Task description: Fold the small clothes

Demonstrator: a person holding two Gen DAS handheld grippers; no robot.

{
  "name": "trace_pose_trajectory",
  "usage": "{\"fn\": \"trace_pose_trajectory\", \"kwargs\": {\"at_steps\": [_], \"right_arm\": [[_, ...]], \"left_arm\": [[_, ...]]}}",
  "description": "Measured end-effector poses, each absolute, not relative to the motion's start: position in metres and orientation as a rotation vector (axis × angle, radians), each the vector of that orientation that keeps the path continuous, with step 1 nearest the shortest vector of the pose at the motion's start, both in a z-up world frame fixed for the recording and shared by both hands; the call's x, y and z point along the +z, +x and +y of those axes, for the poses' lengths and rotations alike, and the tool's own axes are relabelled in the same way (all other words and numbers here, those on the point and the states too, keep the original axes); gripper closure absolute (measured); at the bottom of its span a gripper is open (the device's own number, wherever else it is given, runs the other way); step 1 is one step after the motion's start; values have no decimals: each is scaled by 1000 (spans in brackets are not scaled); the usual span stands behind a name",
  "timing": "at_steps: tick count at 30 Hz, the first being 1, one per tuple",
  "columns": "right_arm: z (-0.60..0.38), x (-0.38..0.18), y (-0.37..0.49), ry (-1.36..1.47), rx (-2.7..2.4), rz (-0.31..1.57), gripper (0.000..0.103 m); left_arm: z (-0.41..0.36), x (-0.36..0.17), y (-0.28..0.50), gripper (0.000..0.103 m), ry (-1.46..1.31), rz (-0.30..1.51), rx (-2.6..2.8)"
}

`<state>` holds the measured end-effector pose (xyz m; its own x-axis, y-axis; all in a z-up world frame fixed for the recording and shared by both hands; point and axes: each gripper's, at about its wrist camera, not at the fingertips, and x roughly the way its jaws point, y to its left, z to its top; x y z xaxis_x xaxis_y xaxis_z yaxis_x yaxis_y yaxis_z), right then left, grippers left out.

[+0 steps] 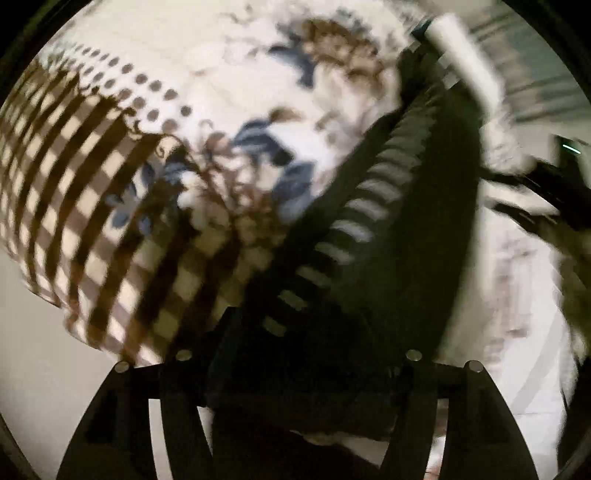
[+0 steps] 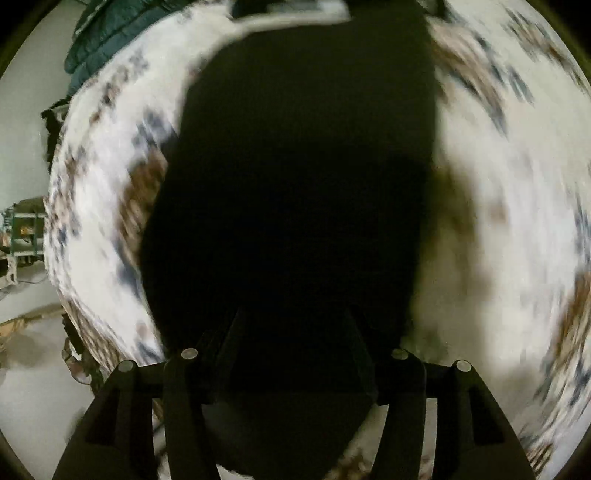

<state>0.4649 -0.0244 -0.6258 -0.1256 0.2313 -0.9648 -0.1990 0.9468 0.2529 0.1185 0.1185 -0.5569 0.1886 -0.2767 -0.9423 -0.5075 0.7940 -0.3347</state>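
Note:
A dark garment (image 1: 399,258) with a ribbed edge of pale stripes (image 1: 354,210) lies slantwise on a patterned bedspread (image 1: 207,66). The left wrist view is blurred. My left gripper (image 1: 295,373) points down at the garment; its fingers (image 1: 177,413) stand apart, with dark cloth loose between them. In the right wrist view, also smeared, the same dark garment (image 2: 295,184) fills the middle. My right gripper (image 2: 295,332) hangs over its near end, jaws apart. The fingertips of both grippers merge with the dark cloth.
The bedspread (image 2: 498,184) is white with blue and brown flowers, dots and brown checks (image 1: 74,184). A teal quilted item (image 2: 110,33) lies at its far left edge. Pale floor (image 2: 22,110) and some clutter (image 2: 26,229) show beyond. A white object (image 1: 461,59) sits at upper right.

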Motion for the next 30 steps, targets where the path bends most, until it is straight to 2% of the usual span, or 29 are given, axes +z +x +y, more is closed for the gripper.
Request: {"fn": "trace_pose_trajectory", "kwargs": {"at_steps": [4, 10, 16, 19, 22, 25, 30], "right_arm": [[-77, -656, 408, 105, 304, 1716, 45], [-124, -674, 358, 224, 294, 1735, 45], [-132, -679, 334, 281, 342, 1741, 45], [-127, -688, 330, 307, 354, 1747, 45], [-128, -700, 327, 293, 331, 1763, 45], [-140, -705, 324, 302, 290, 1769, 45], [-161, -692, 317, 357, 240, 1791, 45]], "left_arm": [[145, -573, 113, 42, -694, 1439, 368], [159, -530, 115, 42, -629, 1390, 411], [117, -515, 218, 42, -544, 1322, 225], [113, -533, 273, 42, -524, 1296, 192], [128, -562, 304, 40, -471, 1350, 251], [161, -578, 296, 40, -527, 1388, 244], [185, -563, 250, 42, -604, 1443, 87]]}}
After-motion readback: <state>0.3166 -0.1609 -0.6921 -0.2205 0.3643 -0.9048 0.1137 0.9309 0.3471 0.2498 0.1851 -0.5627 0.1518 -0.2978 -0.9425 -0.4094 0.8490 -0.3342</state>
